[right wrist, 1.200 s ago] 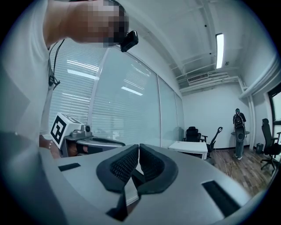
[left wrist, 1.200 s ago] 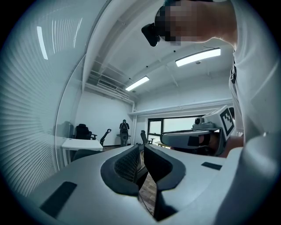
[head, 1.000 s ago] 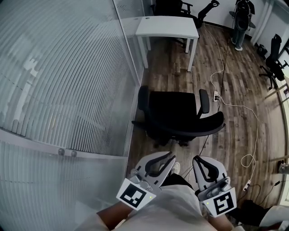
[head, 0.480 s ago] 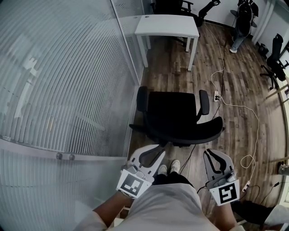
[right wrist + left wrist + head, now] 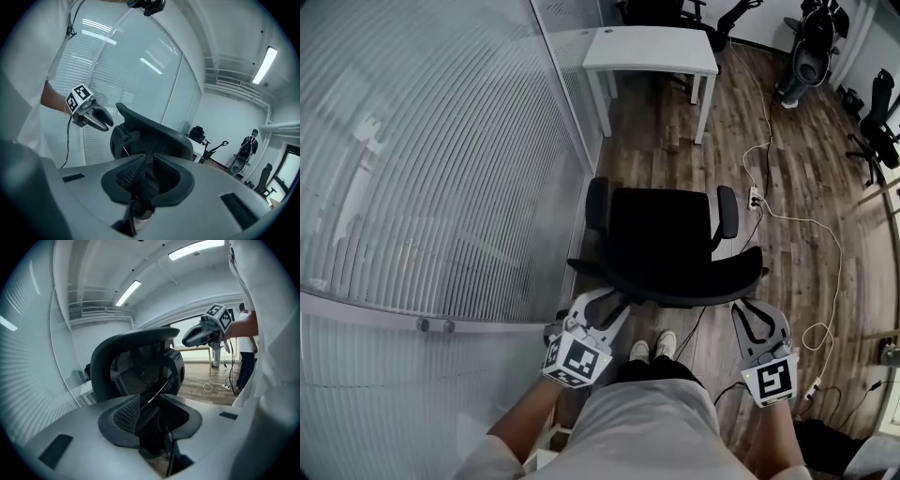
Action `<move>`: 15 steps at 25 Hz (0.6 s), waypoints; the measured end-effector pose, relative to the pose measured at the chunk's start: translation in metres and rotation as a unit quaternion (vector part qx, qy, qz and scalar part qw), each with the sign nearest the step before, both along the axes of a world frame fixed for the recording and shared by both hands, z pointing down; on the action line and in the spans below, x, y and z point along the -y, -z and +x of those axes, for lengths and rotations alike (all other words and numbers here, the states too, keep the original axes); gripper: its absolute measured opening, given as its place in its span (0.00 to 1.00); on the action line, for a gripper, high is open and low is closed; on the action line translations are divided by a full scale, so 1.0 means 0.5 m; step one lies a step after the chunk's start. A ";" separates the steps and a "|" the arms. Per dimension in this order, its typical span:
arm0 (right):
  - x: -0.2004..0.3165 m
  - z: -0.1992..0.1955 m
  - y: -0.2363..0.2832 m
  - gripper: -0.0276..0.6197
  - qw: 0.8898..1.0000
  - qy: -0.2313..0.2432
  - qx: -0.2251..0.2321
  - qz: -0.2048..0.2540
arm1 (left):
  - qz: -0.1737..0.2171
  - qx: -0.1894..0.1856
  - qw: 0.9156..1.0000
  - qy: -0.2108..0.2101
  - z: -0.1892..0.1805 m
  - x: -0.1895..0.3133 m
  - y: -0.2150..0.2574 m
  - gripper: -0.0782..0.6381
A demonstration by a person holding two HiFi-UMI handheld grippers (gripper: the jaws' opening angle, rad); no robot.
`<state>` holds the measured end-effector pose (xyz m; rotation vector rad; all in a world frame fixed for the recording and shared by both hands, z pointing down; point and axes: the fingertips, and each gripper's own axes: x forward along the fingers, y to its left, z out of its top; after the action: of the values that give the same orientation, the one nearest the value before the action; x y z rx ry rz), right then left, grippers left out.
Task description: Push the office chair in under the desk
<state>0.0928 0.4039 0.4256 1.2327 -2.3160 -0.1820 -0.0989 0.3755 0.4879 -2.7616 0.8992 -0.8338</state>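
with the left gripper (image 5: 605,305) and right gripper (image 5: 757,314), came down to either end of the chair (image 5: 666,234) back. had just parted the left jaws, nothing between them; held the right ones together, empty. looked ready to push, with the chair still well short of the desk (image 5: 652,49). saw that gap only from the head view; from the gripper views, mostly mesh (image 5: 131,366).

Mesh-backed office chair (image 5: 661,234) on matt wood floor (image 5: 647,155).
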 end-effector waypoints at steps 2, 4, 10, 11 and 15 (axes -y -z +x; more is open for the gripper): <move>0.010 0.013 -0.020 0.12 1.000 0.001 -0.021 -0.009 | 0.003 0.028 1.000 -0.003 -0.011 0.013 -0.015 0.29; 0.019 0.025 -0.047 0.14 0.999 0.005 -0.049 -0.019 | 0.010 0.059 0.998 -0.006 -0.024 0.027 -0.033 0.30; 0.041 0.050 -0.133 0.19 0.988 0.029 -0.144 -0.043 | 0.040 0.149 0.988 -0.016 -0.046 0.058 -0.084 0.32; 0.047 0.053 -0.143 0.21 0.986 0.033 -0.158 -0.046 | 0.042 0.162 0.986 -0.019 -0.047 0.062 -0.090 0.33; 0.069 0.071 -0.181 0.25 0.975 0.041 -0.209 -0.061 | 0.040 0.208 0.977 -0.028 -0.053 0.078 -0.113 0.39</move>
<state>0.1281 0.3696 0.5159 0.9336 -1.9809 -0.2926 -0.1253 0.3365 0.5442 -2.3925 0.7508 -1.2692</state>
